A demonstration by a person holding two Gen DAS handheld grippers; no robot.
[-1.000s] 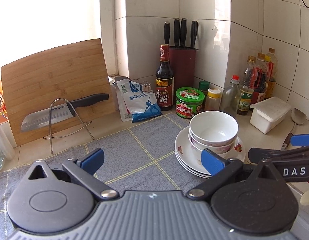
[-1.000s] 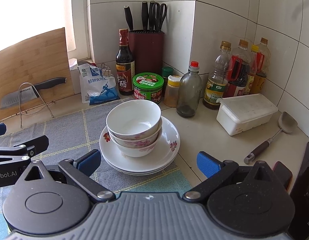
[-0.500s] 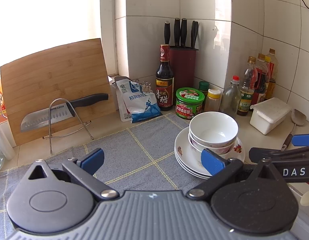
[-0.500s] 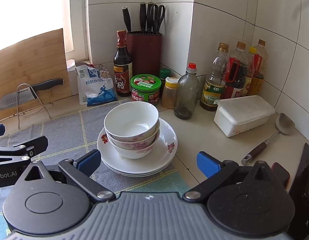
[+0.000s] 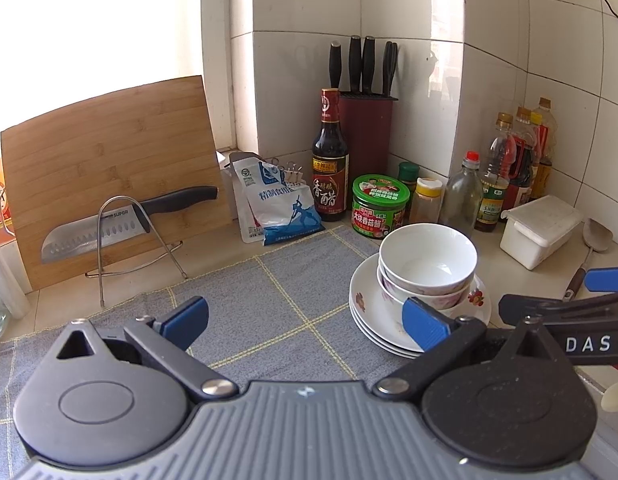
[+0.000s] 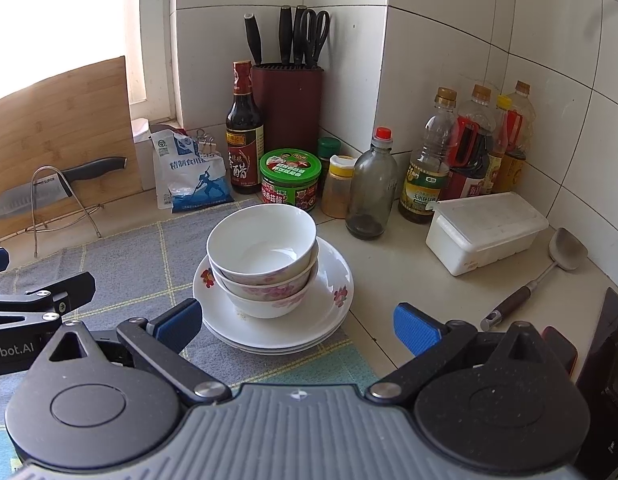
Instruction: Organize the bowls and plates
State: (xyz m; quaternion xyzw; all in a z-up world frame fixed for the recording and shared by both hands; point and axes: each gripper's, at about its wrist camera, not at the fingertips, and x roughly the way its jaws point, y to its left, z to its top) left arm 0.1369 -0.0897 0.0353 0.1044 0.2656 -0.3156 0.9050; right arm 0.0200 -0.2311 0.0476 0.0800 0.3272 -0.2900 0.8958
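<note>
Several white bowls (image 6: 265, 256) with pink flowers are nested on a stack of white floral plates (image 6: 329, 308) at the right edge of a grey checked cloth (image 5: 269, 300). The bowls (image 5: 427, 264) and plates (image 5: 369, 312) also show in the left wrist view. My left gripper (image 5: 305, 326) is open and empty, above the cloth, left of the stack. My right gripper (image 6: 295, 326) is open and empty, just in front of the stack. Each gripper shows at the edge of the other's view.
Behind the stack stand a green jar (image 6: 291, 178), a vinegar bottle (image 6: 243, 136), a knife block (image 6: 287, 88), oil bottles (image 6: 429, 160) and a white lidded box (image 6: 485, 230). A spatula (image 6: 541, 272) lies at right. A cutting board (image 5: 109, 168) and knife on a rack (image 5: 121, 220) stand at left.
Both grippers have shifted slightly; the stack sits a little nearer in the right wrist view. Jaws stay open and nothing was grasped.
</note>
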